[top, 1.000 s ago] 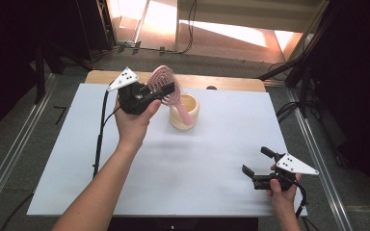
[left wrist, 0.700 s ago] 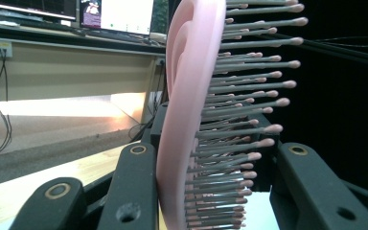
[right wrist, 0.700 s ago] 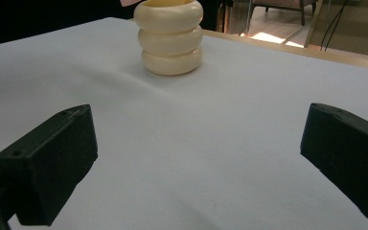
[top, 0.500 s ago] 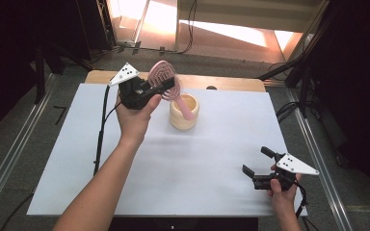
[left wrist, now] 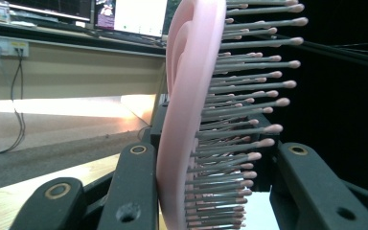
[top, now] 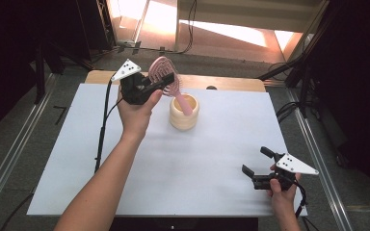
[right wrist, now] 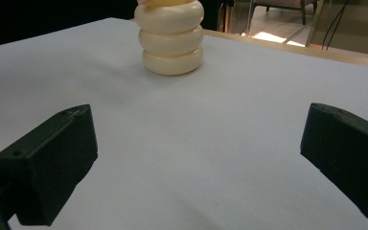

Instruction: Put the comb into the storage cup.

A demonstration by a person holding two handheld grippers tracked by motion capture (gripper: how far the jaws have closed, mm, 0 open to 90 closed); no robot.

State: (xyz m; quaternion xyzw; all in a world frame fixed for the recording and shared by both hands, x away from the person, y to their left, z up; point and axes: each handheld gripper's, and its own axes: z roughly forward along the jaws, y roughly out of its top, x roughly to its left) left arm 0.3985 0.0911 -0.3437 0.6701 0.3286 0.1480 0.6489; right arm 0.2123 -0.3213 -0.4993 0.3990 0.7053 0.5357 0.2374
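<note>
The left gripper [top: 160, 83] pinches a pink hairbrush [top: 162, 70] by its head, handle dipping into the cream holder [top: 183, 115]; lowering straight should avoid tipping it, right gripper [top: 256, 165] spread.

High view: set above your side, facing forward and down over the whole worktop [top: 125, 159]. Left claw view: very close on the pink brush [left wrist: 187, 120], facing the far room. Right claw view: low, near the worktop, sharing the cream holder [right wrist: 172, 40] with your high view.

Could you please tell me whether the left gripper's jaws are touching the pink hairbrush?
Touching. In the left gripper view, the left gripper has one jaw against the back of the hairbrush and the other against its bristles.
</note>
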